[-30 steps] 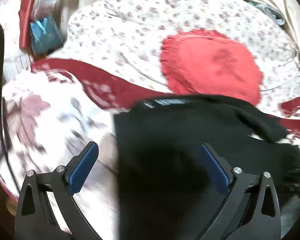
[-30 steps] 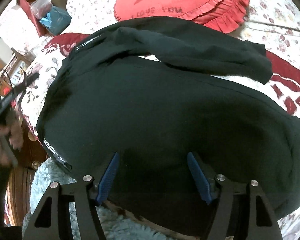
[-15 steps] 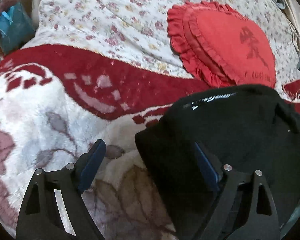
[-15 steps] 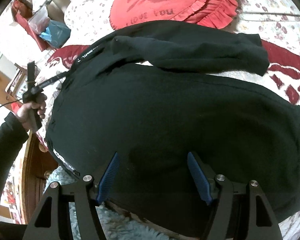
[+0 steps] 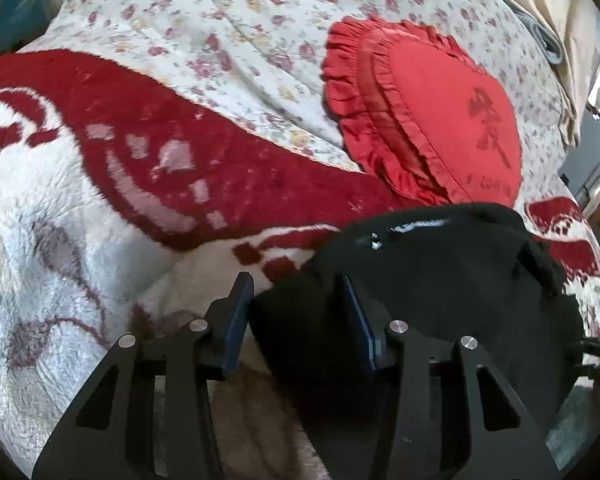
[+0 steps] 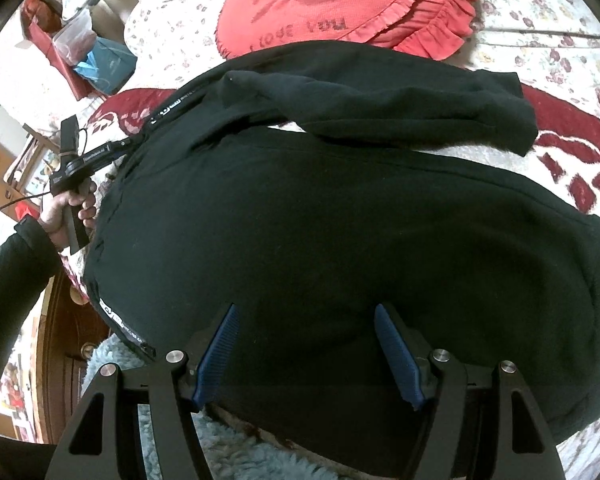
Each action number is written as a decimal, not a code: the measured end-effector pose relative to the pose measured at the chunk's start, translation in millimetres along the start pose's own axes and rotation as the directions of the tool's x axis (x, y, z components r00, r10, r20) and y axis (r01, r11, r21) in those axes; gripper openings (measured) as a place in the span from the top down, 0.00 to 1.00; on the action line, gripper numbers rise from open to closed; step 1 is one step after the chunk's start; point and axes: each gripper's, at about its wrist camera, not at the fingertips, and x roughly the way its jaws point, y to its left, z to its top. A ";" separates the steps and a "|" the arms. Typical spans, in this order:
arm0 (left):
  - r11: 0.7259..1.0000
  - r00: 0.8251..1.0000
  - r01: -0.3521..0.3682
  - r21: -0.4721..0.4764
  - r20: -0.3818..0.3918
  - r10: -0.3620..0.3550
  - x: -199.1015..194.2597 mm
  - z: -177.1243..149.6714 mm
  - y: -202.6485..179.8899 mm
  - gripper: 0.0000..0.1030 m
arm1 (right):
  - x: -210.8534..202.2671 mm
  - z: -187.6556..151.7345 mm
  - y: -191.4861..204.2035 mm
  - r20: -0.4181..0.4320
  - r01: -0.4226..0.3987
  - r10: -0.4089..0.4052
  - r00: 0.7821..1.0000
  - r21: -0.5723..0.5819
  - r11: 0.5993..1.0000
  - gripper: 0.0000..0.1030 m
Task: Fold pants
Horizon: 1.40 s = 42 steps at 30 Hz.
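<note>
Black pants point(image 5: 440, 280) edge sits between the just-closing left tongs point(image 5: 296, 312).

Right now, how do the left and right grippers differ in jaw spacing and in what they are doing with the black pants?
The left gripper has been closing, its jaws drawn in on a bunched edge of the black pants at the waistband end; the right gripper stands wider, fabric between its fingers, no pinch visible. The left sits at the garment's edge over the fleece blanket; the right is over the broad flat middle. Both have blue pads and angle down at the pants.
</note>
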 end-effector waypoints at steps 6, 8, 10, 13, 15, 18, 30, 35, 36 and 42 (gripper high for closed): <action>0.999 0.999 -0.048 -0.001 -0.009 0.048 -10.5 -0.9 -1.4 0.89 | 0.4 0.1 -1.2 0.001 -0.003 0.003 1.000 0.003 1.000 0.33; 0.998 0.998 -0.070 0.007 -0.003 0.070 -17.9 -1.6 -5.6 0.92 | 0.3 0.1 -1.9 0.003 -0.007 0.007 1.000 0.008 1.000 0.33; 0.996 0.996 -0.087 0.007 0.002 0.087 -23.7 -2.1 -10.0 0.94 | -0.1 0.1 -2.6 0.004 -0.011 0.011 1.000 0.012 1.000 0.33; 0.994 0.994 -0.105 -0.001 0.025 0.105 -38.4 -2.2 -21.8 0.94 | -1.1 0.0 -5.1 0.008 -0.024 0.024 1.000 0.022 0.999 0.33; 0.993 0.992 -0.118 0.000 0.050 0.118 -50.1 -1.9 -32.8 0.94 | -2.5 -0.5 -7.6 0.013 -0.036 0.035 0.999 0.034 0.999 0.34; 0.986 0.982 -0.167 -0.007 0.088 0.167 -70.3 -1.5 -54.9 0.94 | -6.8 -1.9 -14.4 0.033 -0.068 0.066 0.997 0.065 0.996 0.44; 0.974 0.962 -0.192 -0.121 0.173 0.212 -113.3 -9.1 -111.3 0.94 | -97.2 108.5 -155.7 0.185 -0.091 0.017 0.983 0.400 0.912 0.49; 0.978 0.968 -0.167 -0.123 0.165 0.187 -115.2 -12.5 -115.1 0.94 | -53.8 145.7 -175.0 0.111 -0.085 0.049 0.993 0.350 0.933 0.50; 0.979 0.969 -0.164 -0.125 0.163 0.183 -115.5 -13.1 -114.0 0.94 | -47.5 149.9 -177.8 0.091 -0.069 0.041 0.995 0.333 0.941 0.51; 0.978 0.972 -0.158 -0.136 0.154 0.179 -112.1 -12.5 -109.8 0.94 | -22.5 161.6 -177.1 0.024 0.000 -0.006 1.000 0.234 0.972 0.51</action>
